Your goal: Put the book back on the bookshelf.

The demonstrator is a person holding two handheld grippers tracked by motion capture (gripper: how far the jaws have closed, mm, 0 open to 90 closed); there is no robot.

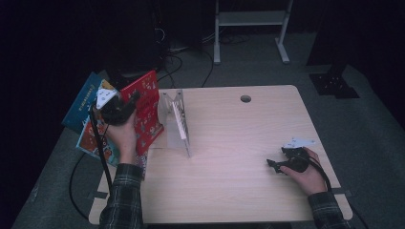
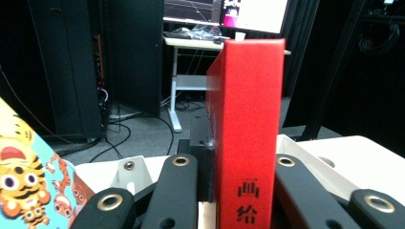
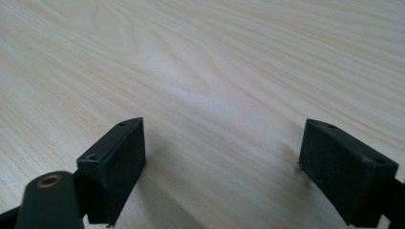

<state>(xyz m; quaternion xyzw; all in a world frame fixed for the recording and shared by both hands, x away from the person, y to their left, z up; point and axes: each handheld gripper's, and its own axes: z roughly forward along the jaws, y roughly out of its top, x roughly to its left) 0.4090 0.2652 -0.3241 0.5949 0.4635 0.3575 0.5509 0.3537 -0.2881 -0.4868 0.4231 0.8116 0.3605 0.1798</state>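
The left hand-held gripper (image 1: 128,104) is raised over the far left corner of the table (image 1: 229,181), its jaws closed on a red book (image 1: 145,112) and gripping it by the spine. In the left gripper view the red book (image 2: 248,129) stands upright between the two black jaws, spine facing the camera, with dark printed characters near its lower end. From above, the book's long axis tilts up and slightly to the right, with its cover facing the near side. Just to the right of the held book, and close beside it, stands a clear book stand (image 1: 176,121) with upright dividers; its slots run from near to far, and one thin book or booklet already leans inside it. The stand therefore lies to the right of the left gripper, so the book would probably have to travel rightward and come down upright, its flat side in line with the dividers. Left of the gripper, a blue book (image 1: 82,104) and a tiger picture book (image 1: 93,138) lie overlapping at the table's left edge. The right hand-held gripper (image 1: 276,165) rests on the table at the near right, well apart from the stand, jaws spread wide and empty, with bare wood between them. The left hand is by far the nearer to the stand.
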